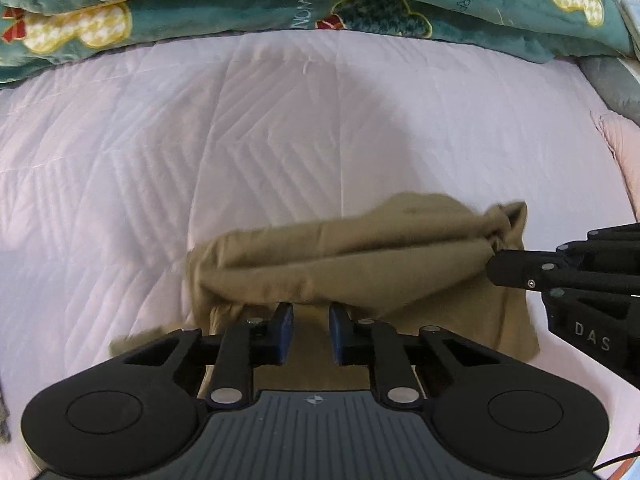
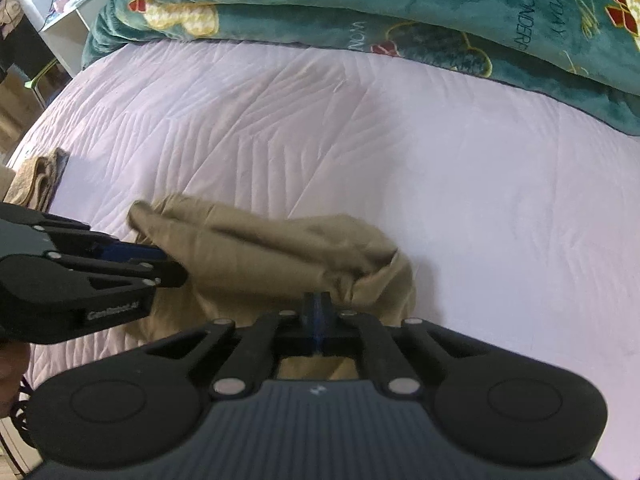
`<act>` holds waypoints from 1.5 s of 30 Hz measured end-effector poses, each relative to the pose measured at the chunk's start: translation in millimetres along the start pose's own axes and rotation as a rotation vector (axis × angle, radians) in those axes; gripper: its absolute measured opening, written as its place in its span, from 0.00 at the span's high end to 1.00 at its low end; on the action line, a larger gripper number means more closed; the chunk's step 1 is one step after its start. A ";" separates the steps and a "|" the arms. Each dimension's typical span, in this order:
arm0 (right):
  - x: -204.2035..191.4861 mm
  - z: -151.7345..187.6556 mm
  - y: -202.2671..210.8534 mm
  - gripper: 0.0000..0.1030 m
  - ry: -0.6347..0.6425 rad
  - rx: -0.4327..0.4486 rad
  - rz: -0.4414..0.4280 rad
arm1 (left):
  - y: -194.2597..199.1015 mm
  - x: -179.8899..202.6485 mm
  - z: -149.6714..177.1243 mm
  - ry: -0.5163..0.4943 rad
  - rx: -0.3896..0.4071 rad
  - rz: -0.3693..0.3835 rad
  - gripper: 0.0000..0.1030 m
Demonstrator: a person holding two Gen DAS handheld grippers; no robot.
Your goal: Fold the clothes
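Fingers of the right gripper (image 2: pixel 317 312) pinch a bunched end of the cloth (image 1: pixel 340 256); the left gripper (image 1: pixel 310 326) stands slightly apart, cloth edge just ahead, seemingly ungripped. Cloth lies half-folded on the quilt (image 1: pixel 160 160), looks light, limp, likely to sag; corners seem the best hold.
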State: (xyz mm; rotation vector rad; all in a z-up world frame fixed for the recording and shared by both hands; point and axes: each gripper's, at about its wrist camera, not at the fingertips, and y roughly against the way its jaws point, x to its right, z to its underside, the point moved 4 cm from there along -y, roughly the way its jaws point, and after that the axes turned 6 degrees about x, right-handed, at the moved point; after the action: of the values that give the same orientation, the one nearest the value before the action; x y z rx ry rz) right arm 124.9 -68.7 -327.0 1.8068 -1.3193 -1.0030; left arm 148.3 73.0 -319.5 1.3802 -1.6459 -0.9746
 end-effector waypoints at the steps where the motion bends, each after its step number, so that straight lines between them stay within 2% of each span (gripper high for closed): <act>1: 2.8 -3.9 -5.4 0.99 0.000 -0.002 0.005 | -5.3 -1.5 -4.2 0.003 -0.003 -0.006 0.81; 6: 22.0 -20.3 -34.2 0.99 -0.043 -0.012 0.033 | -27.2 -12.2 -25.1 0.020 -0.006 -0.057 0.81; 10: 35.8 -19.9 -52.6 0.99 -0.102 -0.039 0.052 | -43.2 -29.2 -24.1 0.053 -0.035 -0.103 0.81; 12: 37.5 -18.0 -50.4 0.99 -0.126 -0.039 0.048 | -43.5 -37.7 -21.4 0.074 -0.046 -0.120 0.81; 15: 31.2 -20.5 -24.8 0.99 -0.134 0.006 0.021 | -21.0 -41.8 -19.5 0.085 -0.033 -0.091 0.81; 17: 24.3 -16.8 -9.6 0.99 -0.138 0.016 -0.007 | -9.1 -28.8 -10.8 0.041 -0.031 -0.072 0.81; 20: 11.8 -1.0 -7.8 0.99 -0.124 -0.030 -0.035 | 6.6 -9.7 2.8 -0.020 -0.030 -0.045 0.81; 22: 7.2 8.6 -17.6 0.99 -0.116 -0.058 -0.025 | -6.3 -4.2 16.2 -0.014 -0.054 -0.051 0.81; 27: 11.4 24.2 -58.7 1.00 -0.131 -0.127 -0.002 | -47.1 -13.7 31.3 0.017 -0.085 -0.062 0.80; 30: 10.7 25.1 -63.8 0.99 -0.138 -0.132 0.005 | -33.5 -14.2 27.5 0.010 -0.065 -0.056 0.80; 33: 6.4 18.5 -36.8 0.99 -0.151 -0.077 -0.015 | -1.5 -21.9 33.4 0.027 -0.035 -0.042 0.80; 36: 5.7 23.9 -14.0 0.99 -0.158 -0.053 -0.018 | 19.0 -38.4 51.9 0.058 -0.037 -0.062 0.80; 38: 6.0 33.9 -19.9 0.99 -0.163 -0.078 -0.017 | 18.2 -52.2 64.8 0.087 -0.053 -0.096 0.80; 42: 6.4 52.5 -50.0 1.00 -0.164 -0.130 0.006 | -12.0 -61.1 82.2 0.089 -0.090 -0.110 0.79; 45: 5.1 55.3 -57.7 0.99 -0.171 -0.132 0.017 | -11.3 -56.1 83.6 0.064 -0.070 -0.125 0.80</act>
State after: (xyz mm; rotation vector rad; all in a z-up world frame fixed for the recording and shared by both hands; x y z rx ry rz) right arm 102.9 -63.1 -403.9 1.6391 -1.3331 -1.2283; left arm 84.1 133.8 -369.0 1.4663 -1.4796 -1.0391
